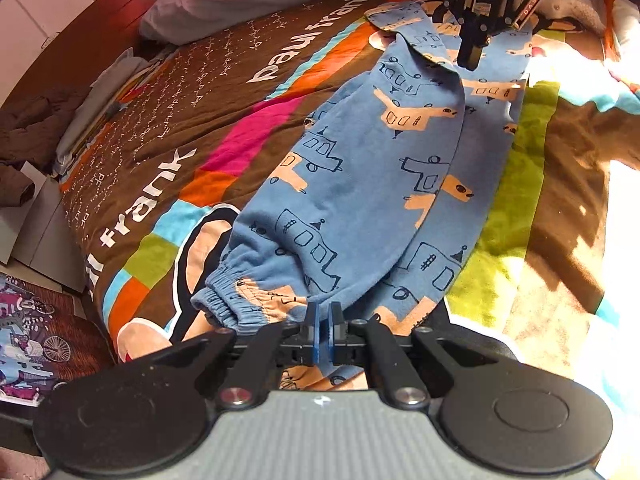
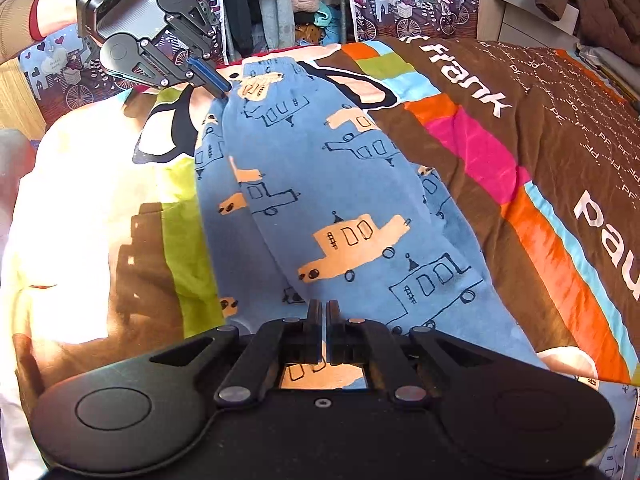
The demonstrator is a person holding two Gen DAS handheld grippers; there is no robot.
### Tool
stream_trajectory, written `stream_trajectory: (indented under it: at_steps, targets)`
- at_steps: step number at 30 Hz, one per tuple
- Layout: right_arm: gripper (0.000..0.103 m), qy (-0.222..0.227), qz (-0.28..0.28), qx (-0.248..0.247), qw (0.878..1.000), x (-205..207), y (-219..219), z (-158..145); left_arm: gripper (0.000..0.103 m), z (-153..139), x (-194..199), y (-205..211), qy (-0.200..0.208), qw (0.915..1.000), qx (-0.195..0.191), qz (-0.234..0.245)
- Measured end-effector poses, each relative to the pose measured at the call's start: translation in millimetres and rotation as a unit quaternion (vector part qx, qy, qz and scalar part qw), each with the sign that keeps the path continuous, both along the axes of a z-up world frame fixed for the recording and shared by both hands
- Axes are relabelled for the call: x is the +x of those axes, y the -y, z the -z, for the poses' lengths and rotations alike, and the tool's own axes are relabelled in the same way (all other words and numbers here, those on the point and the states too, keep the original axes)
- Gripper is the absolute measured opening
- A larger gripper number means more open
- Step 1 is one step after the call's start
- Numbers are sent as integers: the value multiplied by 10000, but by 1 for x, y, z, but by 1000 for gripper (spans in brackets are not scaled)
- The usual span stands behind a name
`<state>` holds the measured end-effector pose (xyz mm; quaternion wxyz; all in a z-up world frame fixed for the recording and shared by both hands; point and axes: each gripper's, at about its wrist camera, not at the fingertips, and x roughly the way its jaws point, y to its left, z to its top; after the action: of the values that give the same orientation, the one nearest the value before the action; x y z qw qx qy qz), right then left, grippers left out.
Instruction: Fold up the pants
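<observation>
The pants (image 1: 360, 184), blue with tan car prints, lay lengthwise on the bed (image 1: 192, 128), one leg folded over the other. In the left wrist view the left gripper (image 1: 323, 320) sat at 6 o'clock, clamped on the cuffed ankle end, while the right gripper (image 1: 472, 54) at 1 o'clock pinched the waist end. In the right wrist view the right gripper (image 2: 323, 316) was at 6 o'clock with its jaws together on blue cloth, and the left gripper (image 2: 216, 80) was at 11 o'clock by the cuffs.

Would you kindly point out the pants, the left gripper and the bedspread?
pants (image 1: 360, 184): left wrist view, mid leg.
left gripper (image 2: 218, 84): right wrist view, fingertips at cuff.
bedspread (image 1: 192, 92): left wrist view, brown lettered area.
</observation>
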<state>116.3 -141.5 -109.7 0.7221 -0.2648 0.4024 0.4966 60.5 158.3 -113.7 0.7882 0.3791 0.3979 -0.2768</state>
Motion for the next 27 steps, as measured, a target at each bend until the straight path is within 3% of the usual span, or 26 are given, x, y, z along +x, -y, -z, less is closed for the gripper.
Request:
stream_trajectory:
  at_steps: [7,11,21,23,27]
  targets:
    - [18,254,-170,-289,9991,-2,-7,8,4,14,0,17,-1,9987,334,396]
    - [20,453,-361,-453,9973,0,-9,10,6,18,-1,24,9,9967,498,645]
    - [28,852,-1145,-1151,9830,1,-20,23,8,15,0,17,-23,9952,705,674]
    - [28,936,-1360,-1327,9773,1,-25,28,8,13,1,17,-27,9956,680,651]
    - [2,819,-1428,-1406,9763,6,-30,31,39,14,-1,23,38,9939,721,828]
